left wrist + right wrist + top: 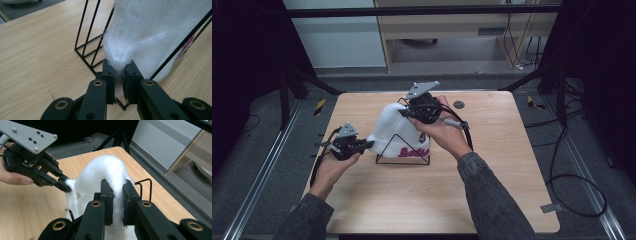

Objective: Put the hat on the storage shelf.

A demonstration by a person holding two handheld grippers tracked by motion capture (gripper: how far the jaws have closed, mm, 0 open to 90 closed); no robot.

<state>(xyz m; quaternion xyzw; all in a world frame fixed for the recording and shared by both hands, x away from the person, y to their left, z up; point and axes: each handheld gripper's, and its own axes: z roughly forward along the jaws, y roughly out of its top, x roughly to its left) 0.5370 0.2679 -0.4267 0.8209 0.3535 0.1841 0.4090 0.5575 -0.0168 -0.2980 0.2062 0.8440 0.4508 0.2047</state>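
L gripper [119, 75] jaws are pinching the hat [150, 32] hem; R gripper [117, 195] jaws are clamping a fold at its crown. Hat's draping over the rack [402, 150] mid-table [492, 190]. Soft, light, stretchy imo — should be gripped at bunched edges, w/o snagging wires.

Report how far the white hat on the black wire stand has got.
Done: the white fuzzy knit hat with red lettering already drapes over the black wire stand on the wooden table. In hand: the left tongs pinch its lower edge, and the right tongs pinch a fold near its top. Left: letting go; whether it goes on or comes off is unclear.
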